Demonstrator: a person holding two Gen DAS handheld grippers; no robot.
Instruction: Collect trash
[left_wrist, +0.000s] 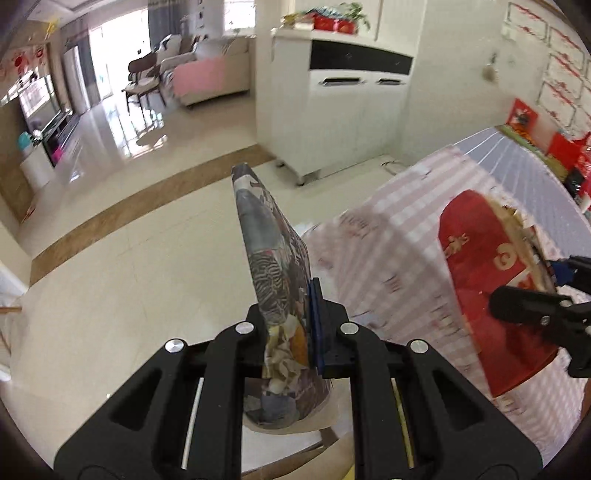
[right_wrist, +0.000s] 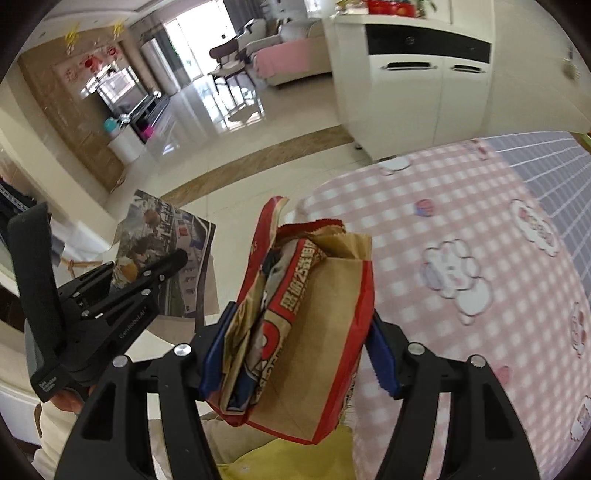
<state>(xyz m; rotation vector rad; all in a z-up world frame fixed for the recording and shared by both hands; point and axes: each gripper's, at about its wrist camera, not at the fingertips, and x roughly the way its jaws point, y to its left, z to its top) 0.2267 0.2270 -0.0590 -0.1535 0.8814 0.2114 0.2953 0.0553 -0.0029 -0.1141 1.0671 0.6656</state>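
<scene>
You grip paper (left_wrist: 275, 280) in the left gripper (left_wrist: 291, 325), a bag (right_wrist: 306, 325) in the right gripper (right_wrist: 295, 354); carry both binward, then release.

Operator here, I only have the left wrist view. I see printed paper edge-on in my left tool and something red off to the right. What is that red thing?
Observer: A crumpled red and brown paper bag, clamped in the right tool.
Operator: Is it resting on the checked tablecloth?
Observer: No, it hangs beside the tablecloth edge, above something yellow.
Operator: And my paper's face?
Observer: The right view shows the printed paper is a photo collage page, held by the left tool.
</scene>
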